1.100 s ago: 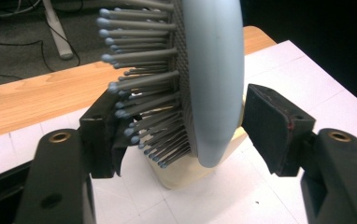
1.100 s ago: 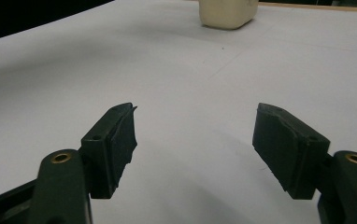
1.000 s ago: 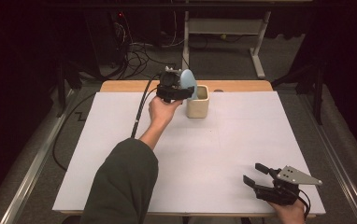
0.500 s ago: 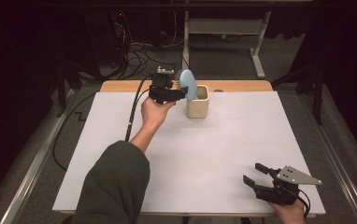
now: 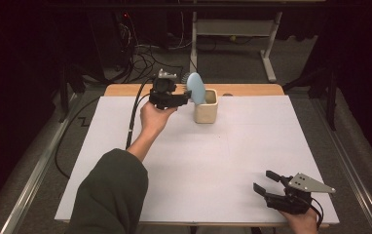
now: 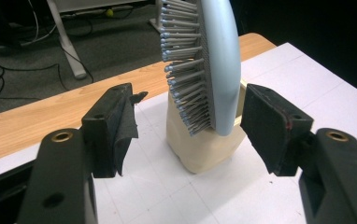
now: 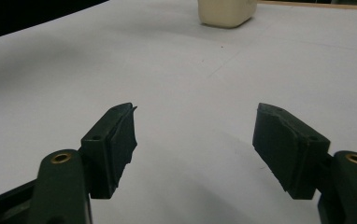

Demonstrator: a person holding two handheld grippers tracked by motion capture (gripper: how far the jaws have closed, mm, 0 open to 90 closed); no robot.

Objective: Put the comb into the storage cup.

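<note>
1. Standing upright in the cream cup [image 5: 206,111], the light blue hairbrush [image 5: 195,87] has its handle down inside and its oval head rising above the rim, tilted a little toward the left gripper [image 5: 186,97]
2. In the left gripper view the bristles [image 6: 186,70] face the left of the picture, and the smooth blue back faces the right-hand pad
3. That cup sits on the white sheet [image 5: 198,161] near the far edge, just in front of the bare wooden strip [image 5: 125,90] of the table
4. The left gripper is held level just beside the cup, on the cup's left in the high view; its jaws stand wide apart with the brush head in line with the gap between them
5. Neither pad [image 6: 272,126] presses on the brush; clear space shows on both sides, so nothing is gripped
6. The right gripper [image 5: 268,181] rests low on the sheet, well apart from the cup, at the near right corner
7. Its jaws are also spread wide, with bare sheet between them, and the cup shows far off at the top of the right gripper view [image 7: 225,13]
</note>
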